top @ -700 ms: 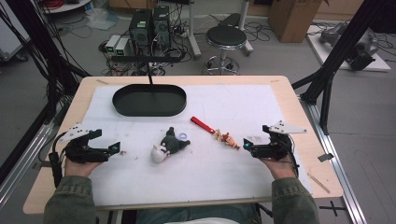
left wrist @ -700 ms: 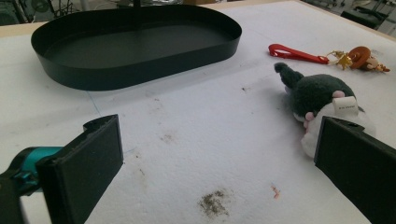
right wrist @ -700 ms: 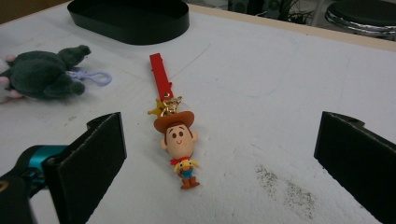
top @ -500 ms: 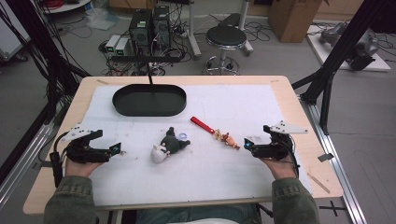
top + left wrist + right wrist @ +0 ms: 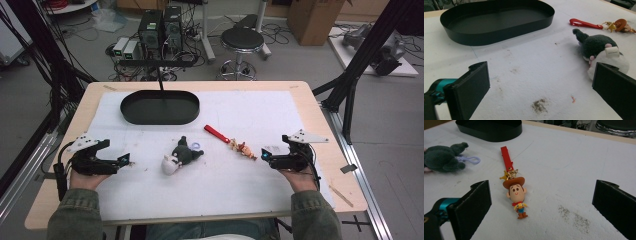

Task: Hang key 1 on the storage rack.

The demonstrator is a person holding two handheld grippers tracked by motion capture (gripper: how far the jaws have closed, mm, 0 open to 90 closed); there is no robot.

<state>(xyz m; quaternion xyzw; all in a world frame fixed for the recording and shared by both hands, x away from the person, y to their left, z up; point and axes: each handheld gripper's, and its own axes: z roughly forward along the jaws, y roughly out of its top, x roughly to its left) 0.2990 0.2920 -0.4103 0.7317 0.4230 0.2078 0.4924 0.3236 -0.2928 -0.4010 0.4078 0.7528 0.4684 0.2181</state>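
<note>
A dark grey and white plush toy [image 5: 180, 156] [image 5: 602, 52] [image 5: 444, 157] lies mid-table on the white mat, a lilac clip ring [image 5: 470, 159] beside it. To its right lies a cowboy keychain [image 5: 242, 148] [image 5: 516, 195] with a red strap [image 5: 216, 134] [image 5: 506, 158] [image 5: 584, 24]. My left gripper [image 5: 125, 160] [image 5: 541, 87] rests at the left, open, pointing toward the plush with bare mat between its jaws. My right gripper [image 5: 265, 156] [image 5: 541, 205] rests at the right, open, the keychain figure just ahead between its jaws, untouched.
A black oval tray [image 5: 160, 107] [image 5: 496, 21] [image 5: 489, 128] sits at the back left of the mat. The wooden table edge [image 5: 330, 150] runs past the mat. Beyond the table stand a stool [image 5: 242, 40], computers [image 5: 160, 27] and cables on the floor.
</note>
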